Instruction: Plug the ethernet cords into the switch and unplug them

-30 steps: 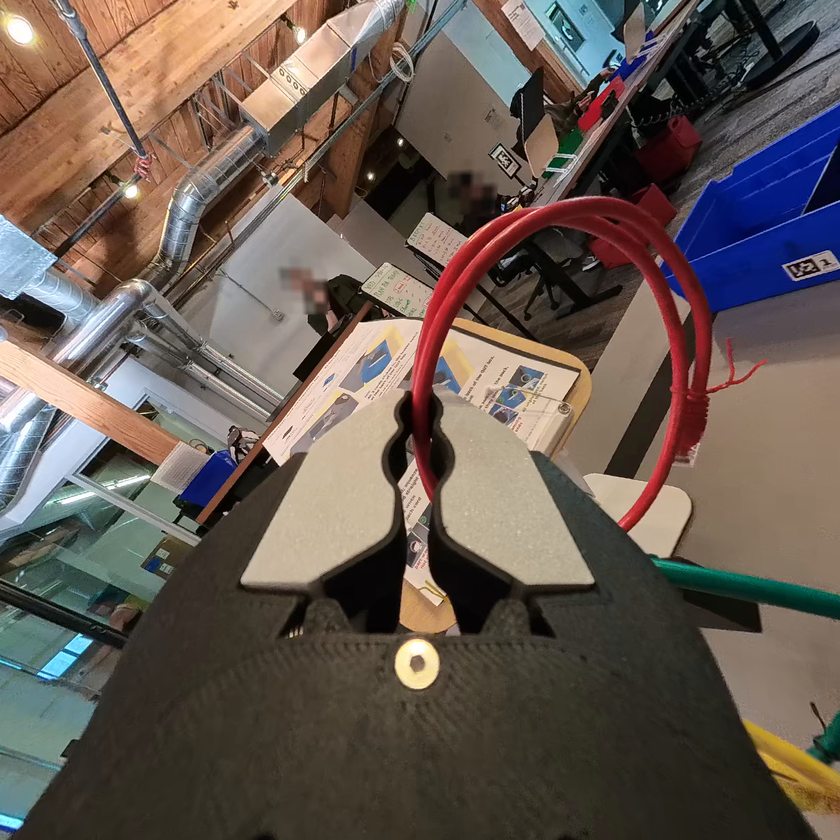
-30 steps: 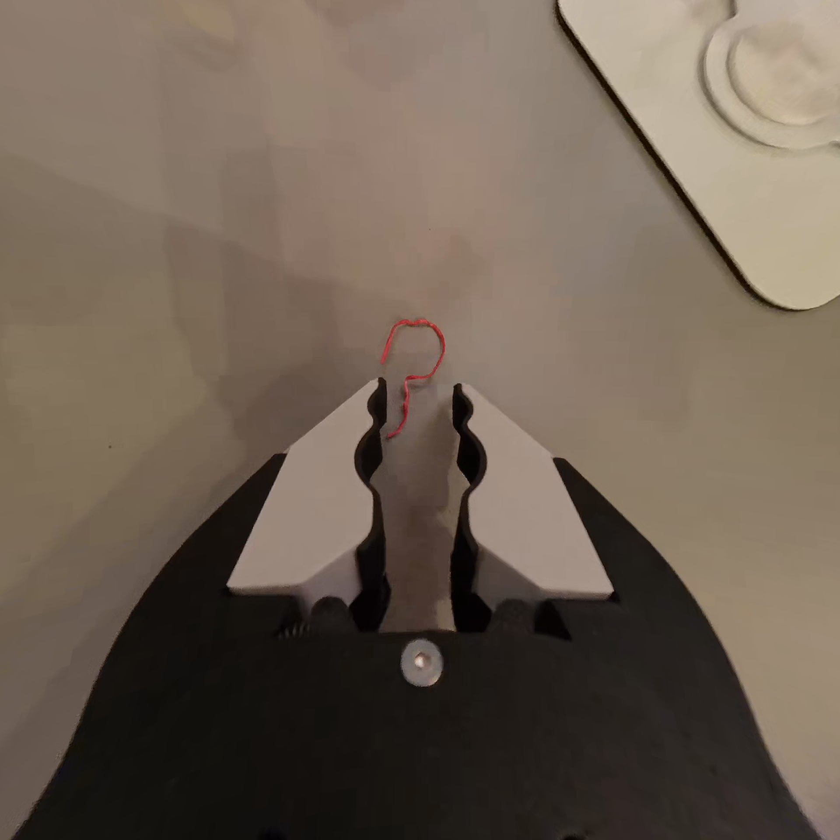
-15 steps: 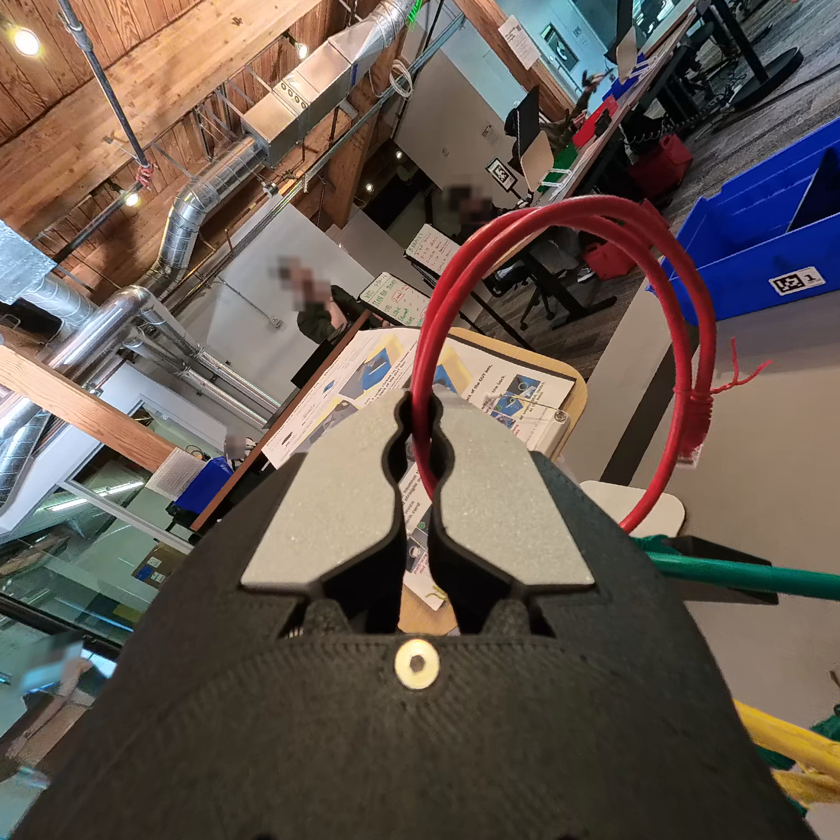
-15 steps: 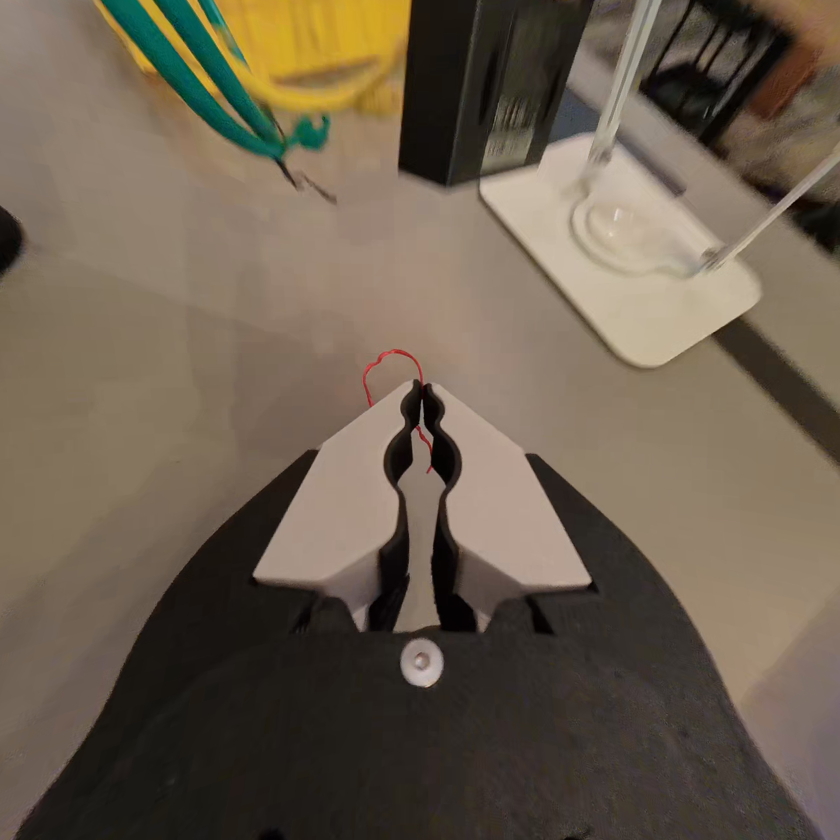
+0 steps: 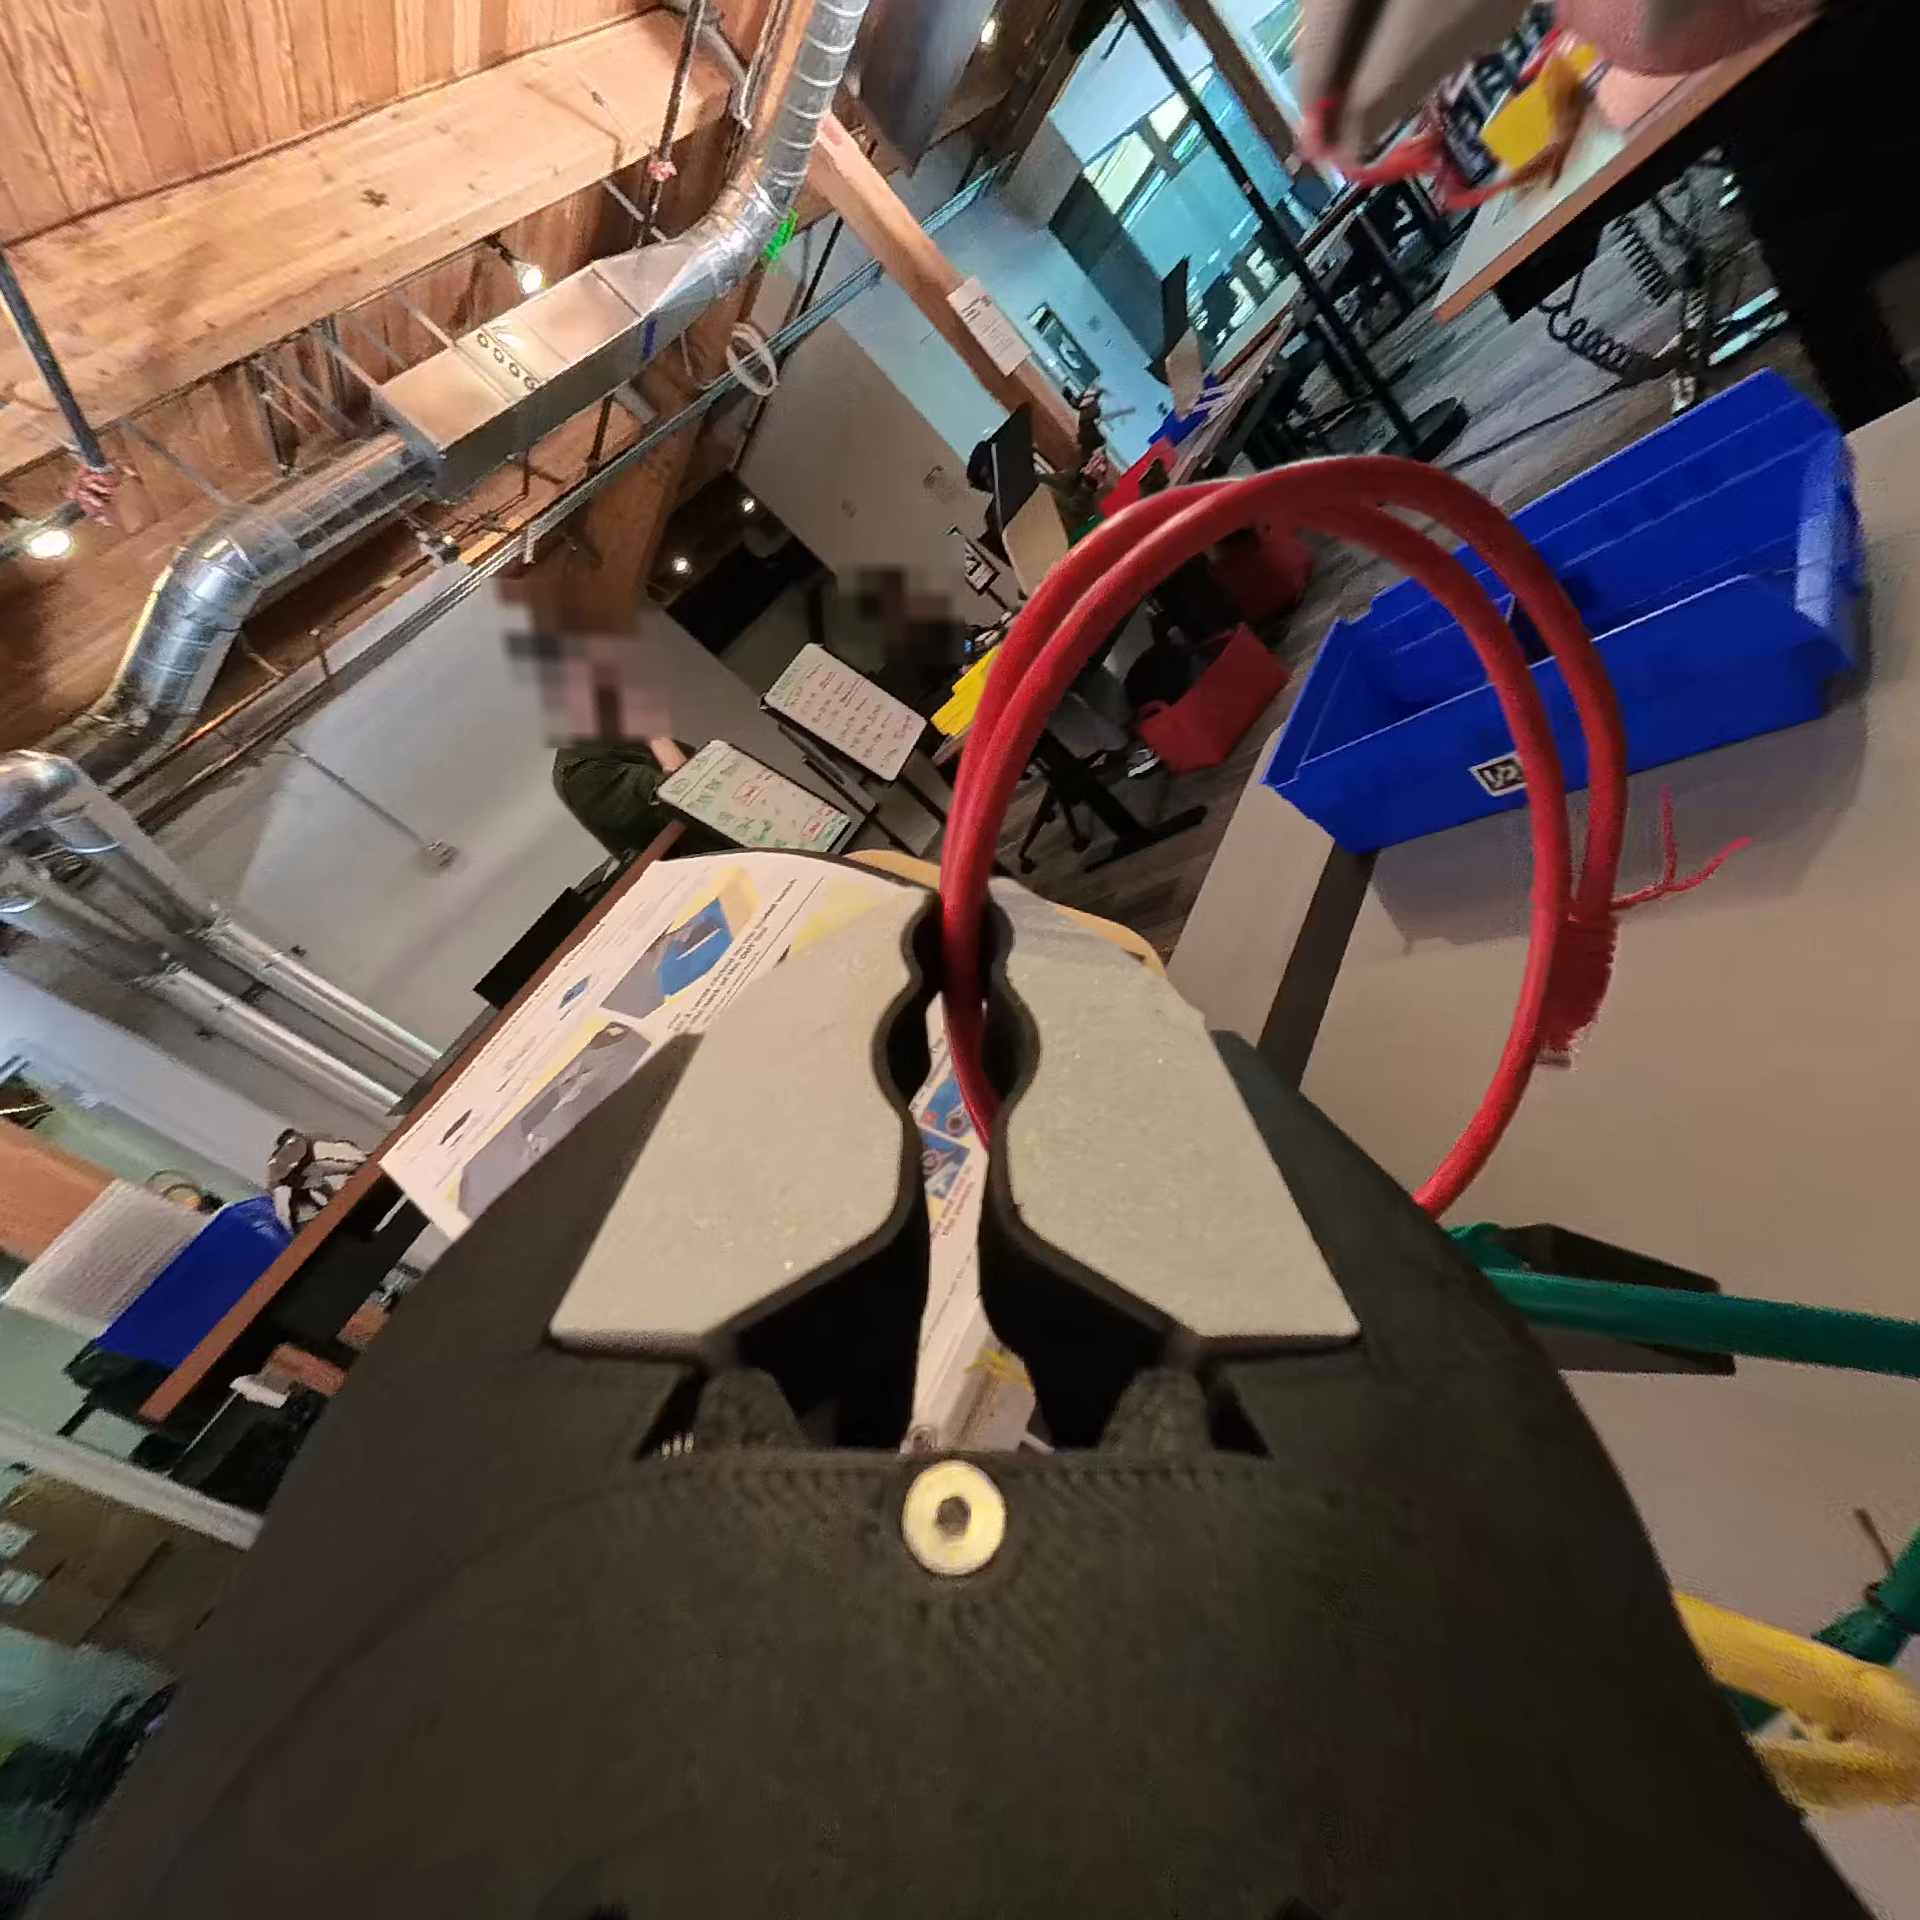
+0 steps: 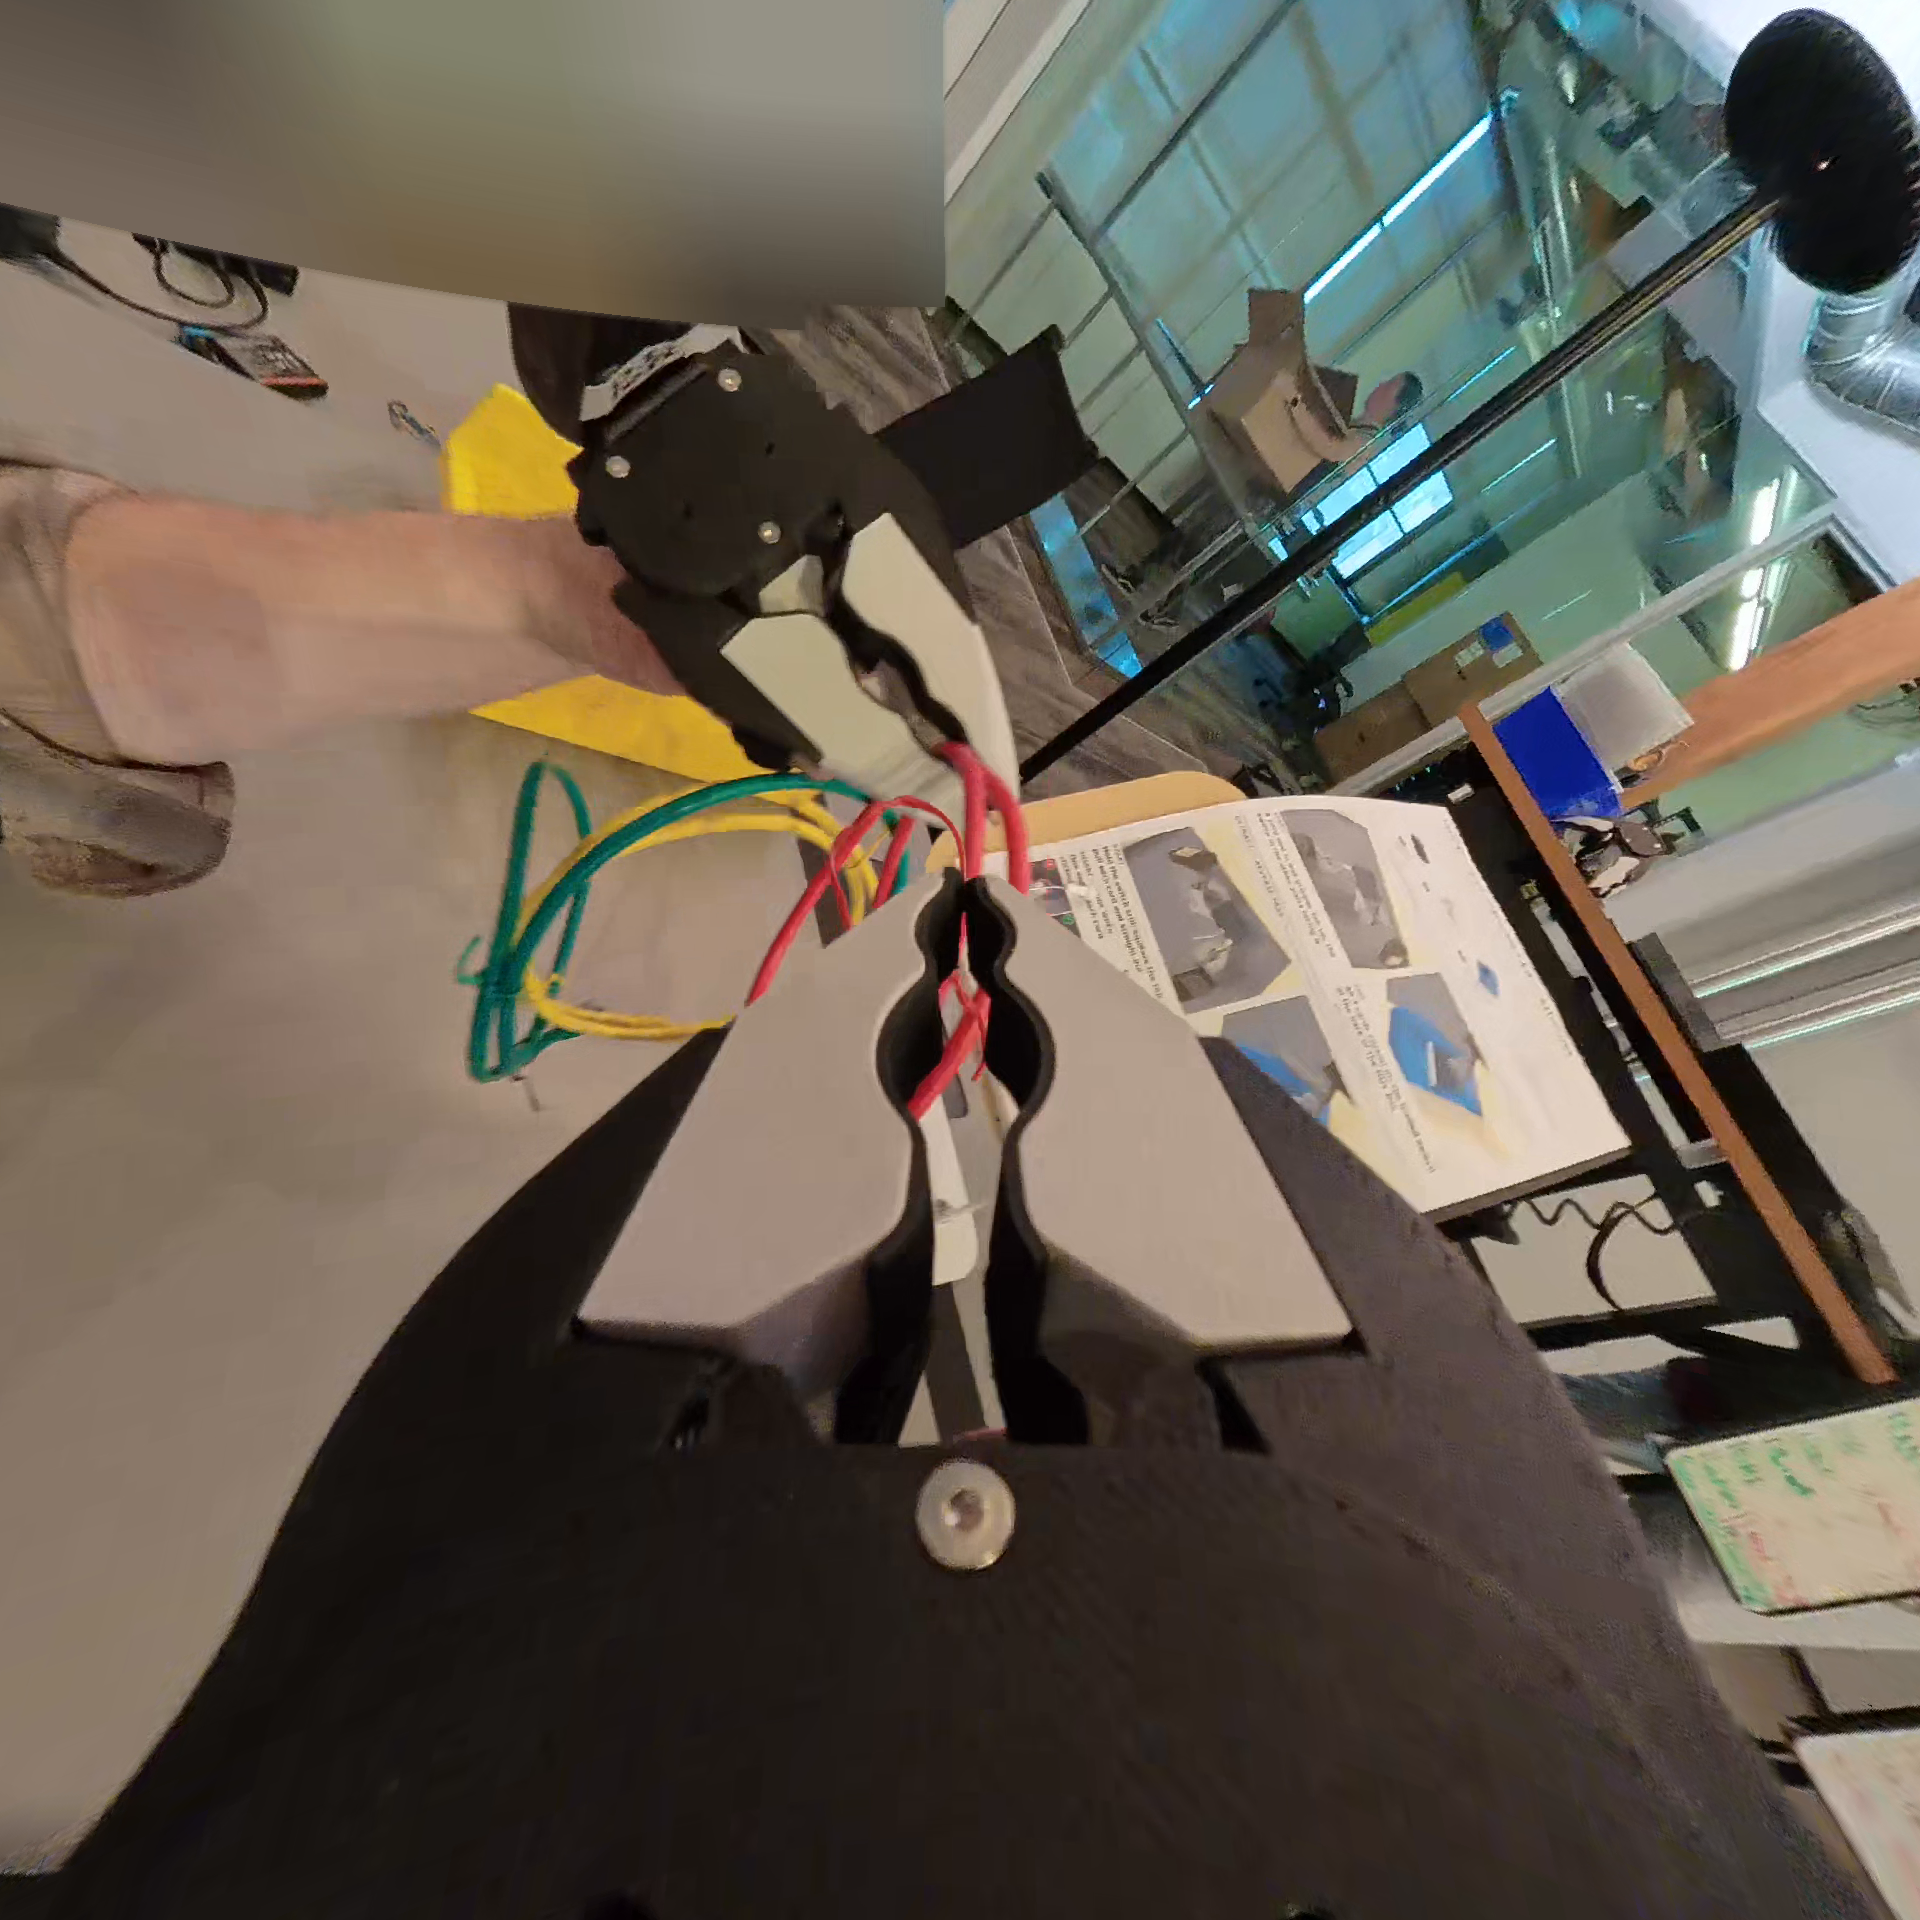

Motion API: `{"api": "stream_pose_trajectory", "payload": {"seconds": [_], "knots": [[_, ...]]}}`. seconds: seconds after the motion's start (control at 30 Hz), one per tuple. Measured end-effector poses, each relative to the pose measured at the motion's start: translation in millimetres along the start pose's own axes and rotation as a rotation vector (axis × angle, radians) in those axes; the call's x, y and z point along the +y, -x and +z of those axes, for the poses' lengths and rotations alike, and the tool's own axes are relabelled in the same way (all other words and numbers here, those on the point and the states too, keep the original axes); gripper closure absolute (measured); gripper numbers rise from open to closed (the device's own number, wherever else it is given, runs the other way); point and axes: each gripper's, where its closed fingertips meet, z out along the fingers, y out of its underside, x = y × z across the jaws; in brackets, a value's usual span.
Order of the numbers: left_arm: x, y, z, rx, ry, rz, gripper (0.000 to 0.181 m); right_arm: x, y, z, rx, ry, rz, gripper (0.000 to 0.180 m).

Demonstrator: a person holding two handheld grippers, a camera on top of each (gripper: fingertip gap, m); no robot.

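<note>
Grey tabletop point(image 5: 1714, 1039) fills the right of my left wrist view, under a timber ceiling with silver ducts. My left gripper point(image 5: 966, 935) has its jaws clamped on the coiled red ethernet cord point(image 5: 1558, 727), as a second ago; the loop arches up with its plug end hanging at right, near the blue bin point(image 5: 1714, 644). My right gripper point(image 6: 964, 899) has changed most: its jaws were apart over bare tabletop, and now they pinch a thin red twist tie point(image 6: 961, 1023), lifted near the other gripper. Green and yellow cords point(image 6: 561, 914) lie beyond on the tabletop.
</note>
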Motion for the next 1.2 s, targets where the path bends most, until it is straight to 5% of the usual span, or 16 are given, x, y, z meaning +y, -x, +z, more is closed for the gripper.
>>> {"api": "stream_pose_trajectory", "payload": {"seconds": [0.87,1.2], "knots": [[-33.5,-23.4,-22.6,0.170,-0.159,0.063,0.176,-33.4,17.2,63.8,-0.312,-0.026,-0.217,0.180],[-33.3,-16.4,-24.3,0.139,-0.157,0.049,0.176,-27.1,15.7,69.7,-0.275,0.029,-0.321,0.180]]}}
